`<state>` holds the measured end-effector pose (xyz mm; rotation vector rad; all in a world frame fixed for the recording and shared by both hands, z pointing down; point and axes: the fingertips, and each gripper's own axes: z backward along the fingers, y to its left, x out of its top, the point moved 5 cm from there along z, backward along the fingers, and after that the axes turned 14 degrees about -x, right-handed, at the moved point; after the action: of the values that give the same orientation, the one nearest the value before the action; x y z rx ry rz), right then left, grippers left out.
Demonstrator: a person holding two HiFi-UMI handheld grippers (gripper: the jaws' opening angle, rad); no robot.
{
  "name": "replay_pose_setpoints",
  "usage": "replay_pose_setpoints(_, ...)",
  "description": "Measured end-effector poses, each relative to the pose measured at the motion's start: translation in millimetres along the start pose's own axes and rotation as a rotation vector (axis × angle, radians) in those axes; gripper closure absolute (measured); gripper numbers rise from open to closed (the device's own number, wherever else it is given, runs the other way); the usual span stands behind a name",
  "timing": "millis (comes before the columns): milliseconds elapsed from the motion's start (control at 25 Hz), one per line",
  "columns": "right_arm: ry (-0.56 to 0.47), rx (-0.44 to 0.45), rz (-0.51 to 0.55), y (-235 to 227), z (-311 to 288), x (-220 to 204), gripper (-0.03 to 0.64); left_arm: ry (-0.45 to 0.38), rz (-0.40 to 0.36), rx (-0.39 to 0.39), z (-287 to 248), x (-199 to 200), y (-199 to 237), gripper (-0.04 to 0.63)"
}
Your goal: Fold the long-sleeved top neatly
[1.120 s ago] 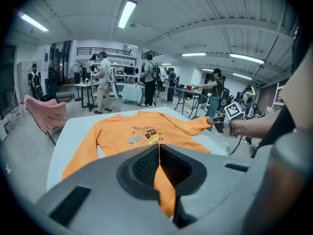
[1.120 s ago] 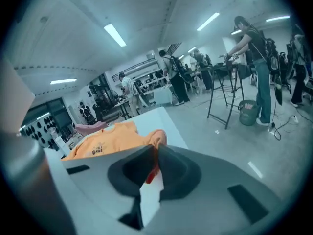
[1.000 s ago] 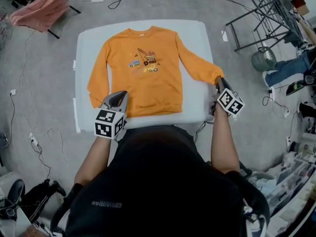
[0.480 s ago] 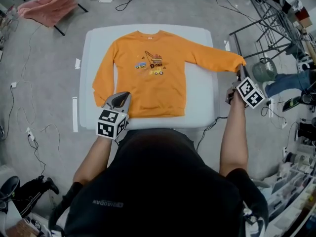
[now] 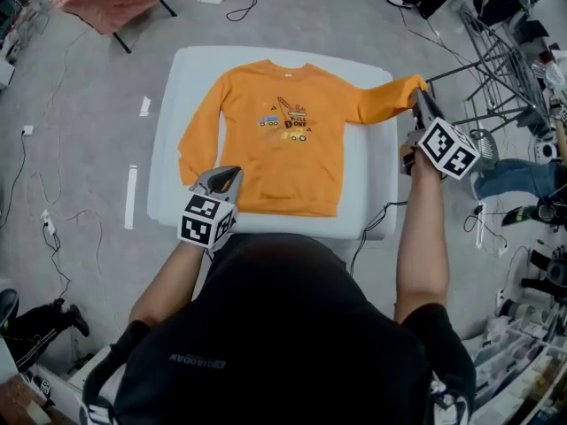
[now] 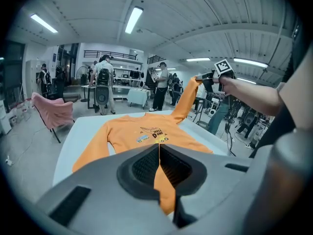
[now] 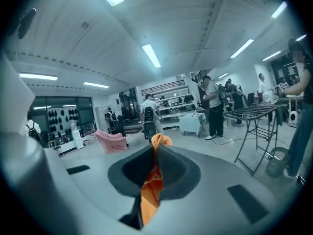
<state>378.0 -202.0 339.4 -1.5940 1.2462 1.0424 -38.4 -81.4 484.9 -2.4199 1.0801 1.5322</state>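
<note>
Long-sleeved top [image 5: 283, 144] lies front-up on the white table [image 5: 173, 104], with one sleeve held out and up past the table's right edge. My right gripper [image 5: 417, 97] has its jaws clamped on that sleeve's cuff [image 5: 400, 87]. My left gripper [image 5: 227, 177] has its jaws together at the bottom hem; whether they nip any cloth I cannot tell. It looks light, soft and limp, so it should sag wherever unsupported. Cuffs, hem corners and shoulder seams look like my best holds.
</note>
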Motion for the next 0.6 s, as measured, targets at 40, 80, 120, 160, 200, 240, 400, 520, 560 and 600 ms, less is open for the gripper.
replay_pose_setpoints(40,0.000,0.032,0.016,17.4,-3.1,3.7,0.583,-0.003,0.002,0.003,2.0,-0.3,1.1,0.588)
replay_pose_setpoints(80,0.002,0.064,0.034,35.1,-6.2,6.6,0.583,-0.007,0.005,0.006,4.3,-0.2,2.5,0.588)
replay_pose_setpoints(120,0.004,0.094,0.054,53.1,-9.3,8.6,0.583,-0.012,0.008,0.010,7.1,0.1,4.3,0.588)
replay_pose_setpoints(160,0.008,0.122,0.077,71.4,-12.4,9.6,0.583,-0.018,0.013,0.015,10.7,0.3,6.5,0.588)
replay_pose_setpoints(200,0.012,0.149,0.102,89.8,-15.3,9.9,0.583,-0.025,0.018,0.022,14.9,0.0,8.9,0.588)
replay_pose_setpoints(240,0.017,0.175,0.127,108.0,-18.1,9.6,0.583,-0.032,0.025,0.030,19.1,-0.8,11.3,0.588)
replay_pose_setpoints(400,0.041,0.264,0.226,170.2,-30.4,2.1,0.583,-0.051,0.053,0.063,31.0,-7.6,19.0,0.588)
replay_pose_setpoints(520,0.086,0.305,0.286,208.7,-44.5,-15.9,0.583,-0.061,0.072,0.088,41.9,-13.2,27.5,0.588)
replay_pose_setpoints(560,0.109,0.315,0.304,220.9,-49.6,-24.9,0.581,-0.064,0.080,0.096,46.8,-15.6,30.3,0.588)
replay_pose_setpoints(600,0.133,0.323,0.321,232.3,-54.8,-35.1,0.581,-0.067,0.088,0.105,51.5,-18.4,32.7,0.588)
